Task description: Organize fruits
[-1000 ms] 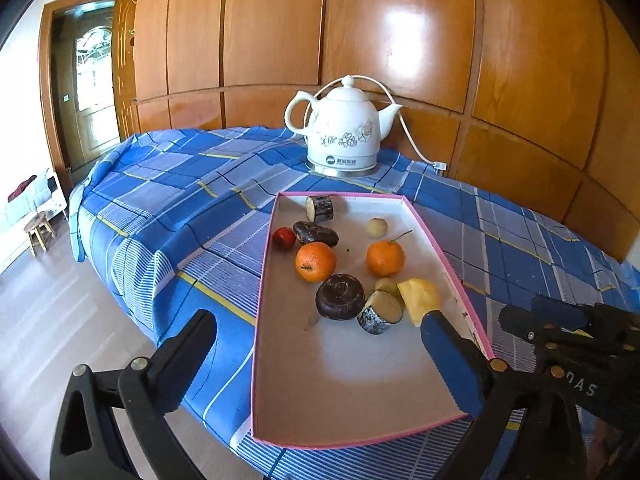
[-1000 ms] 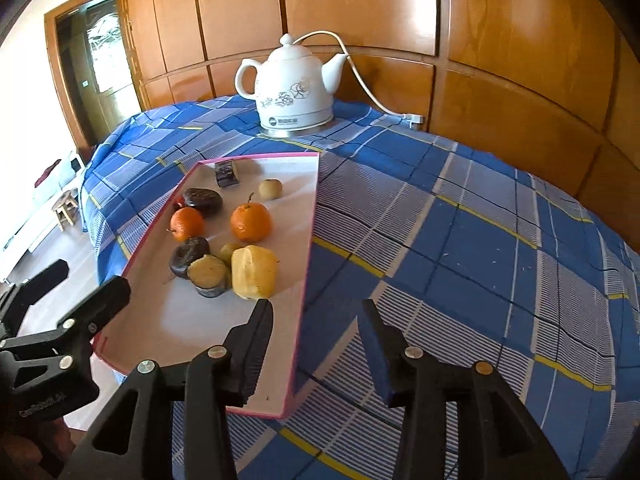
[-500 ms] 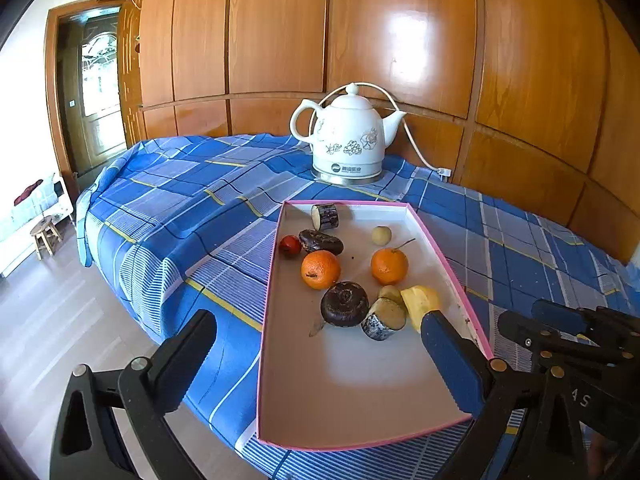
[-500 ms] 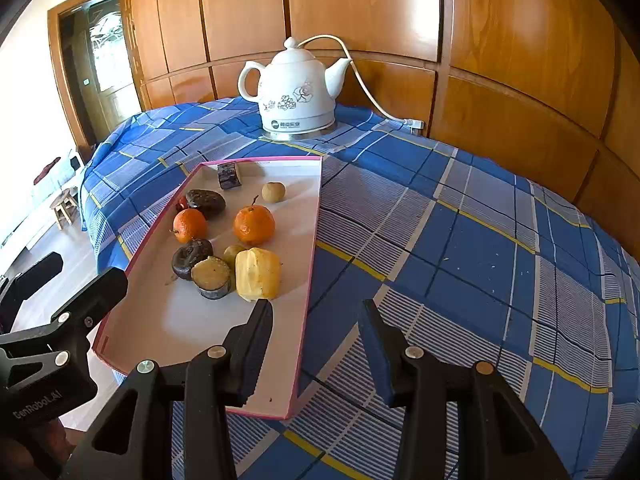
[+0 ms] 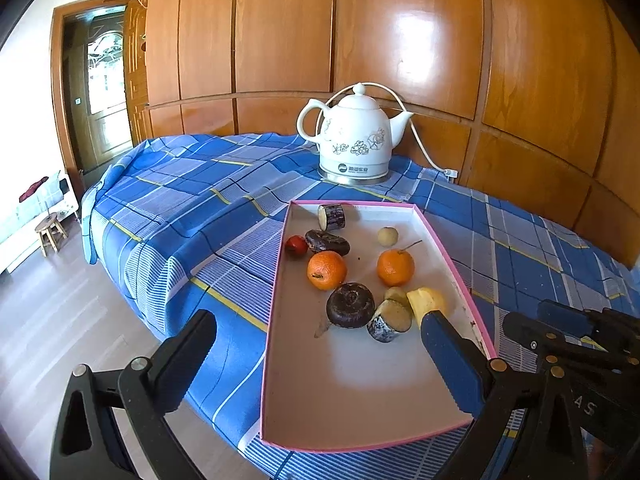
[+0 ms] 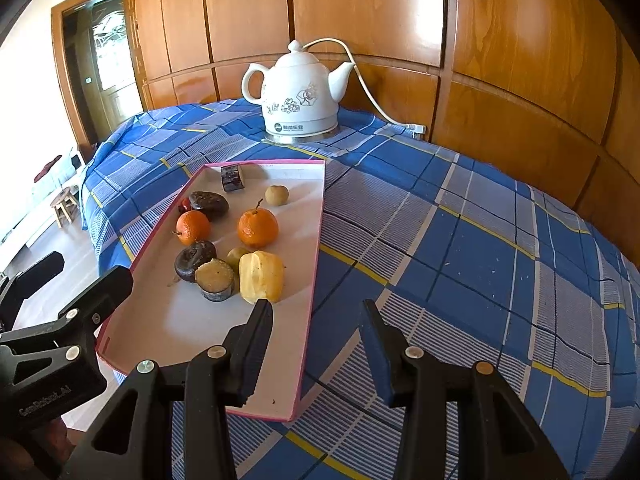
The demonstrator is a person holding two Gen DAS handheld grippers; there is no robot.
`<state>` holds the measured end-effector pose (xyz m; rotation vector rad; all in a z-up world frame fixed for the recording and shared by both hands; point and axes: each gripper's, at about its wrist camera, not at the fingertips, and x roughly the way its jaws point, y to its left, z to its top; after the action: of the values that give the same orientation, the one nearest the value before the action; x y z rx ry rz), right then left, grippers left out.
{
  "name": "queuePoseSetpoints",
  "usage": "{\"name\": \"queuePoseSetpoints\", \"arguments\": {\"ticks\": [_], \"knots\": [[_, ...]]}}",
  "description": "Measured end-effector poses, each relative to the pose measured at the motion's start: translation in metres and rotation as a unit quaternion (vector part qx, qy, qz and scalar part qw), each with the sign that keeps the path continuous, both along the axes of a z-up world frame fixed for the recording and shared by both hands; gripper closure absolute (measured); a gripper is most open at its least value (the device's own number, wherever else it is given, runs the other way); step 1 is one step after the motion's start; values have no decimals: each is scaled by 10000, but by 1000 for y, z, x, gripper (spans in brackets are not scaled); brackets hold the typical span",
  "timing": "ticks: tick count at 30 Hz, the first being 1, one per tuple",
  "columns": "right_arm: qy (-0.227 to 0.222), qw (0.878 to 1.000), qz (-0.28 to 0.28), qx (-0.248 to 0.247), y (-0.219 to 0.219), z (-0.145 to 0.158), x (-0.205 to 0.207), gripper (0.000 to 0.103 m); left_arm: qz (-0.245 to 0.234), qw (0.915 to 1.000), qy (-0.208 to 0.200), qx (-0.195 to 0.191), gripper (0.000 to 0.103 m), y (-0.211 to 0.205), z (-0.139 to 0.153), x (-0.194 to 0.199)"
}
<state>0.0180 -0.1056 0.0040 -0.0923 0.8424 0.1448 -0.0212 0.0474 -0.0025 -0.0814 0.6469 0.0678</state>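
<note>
A shallow white tray with a pink rim (image 5: 360, 392) (image 6: 180, 328) lies on the blue checked tablecloth. In it are two oranges (image 5: 326, 270) (image 6: 258, 227), a yellow fruit piece (image 5: 426, 300) (image 6: 261, 276), a dark round fruit (image 5: 350, 305) (image 6: 195, 260), cut purple-skinned pieces (image 5: 390, 320) (image 6: 216, 280), a small red fruit (image 5: 296, 245) and a small pale one (image 5: 388, 236). My left gripper (image 5: 316, 320) hovers wide open over the tray's near end. My right gripper (image 6: 316, 312) is open and empty above the tray's right rim.
A white ceramic kettle (image 5: 354, 140) (image 6: 300, 92) with a cord stands behind the tray, against the wood-panelled wall. The table's edge drops off on the left to a floor with a small stool (image 5: 50, 230). Bare cloth (image 6: 480, 260) stretches right of the tray.
</note>
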Motion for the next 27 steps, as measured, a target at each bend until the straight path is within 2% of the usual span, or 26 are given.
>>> {"name": "queuePoseSetpoints", "arguments": {"ticks": [27], "knots": [[-101, 9999, 37, -51, 4, 3, -1, 58, 61, 9999, -150, 16, 0, 3, 4, -5]]}}
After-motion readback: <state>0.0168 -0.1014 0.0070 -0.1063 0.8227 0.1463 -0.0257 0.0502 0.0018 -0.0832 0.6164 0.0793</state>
